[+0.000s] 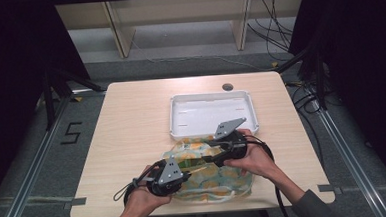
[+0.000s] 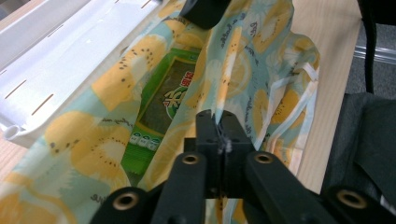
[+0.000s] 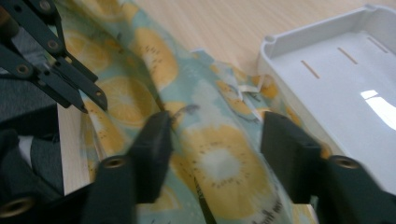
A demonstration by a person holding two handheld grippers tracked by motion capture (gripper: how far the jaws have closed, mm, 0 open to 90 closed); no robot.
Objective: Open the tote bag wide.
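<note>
Fingers [image 2: 205, 128] on bag [image 2: 243, 60], green packet [image 2: 163, 100] seemingly inside.

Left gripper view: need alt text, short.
The left gripper, its black jaws shut, pinches a raised fold of a fruit-print cloth bag patterned with yellow citrus slices on pale blue. A green packet shows inside the bag's opening, and a white tray lies at upper left on the wooden table.
</note>
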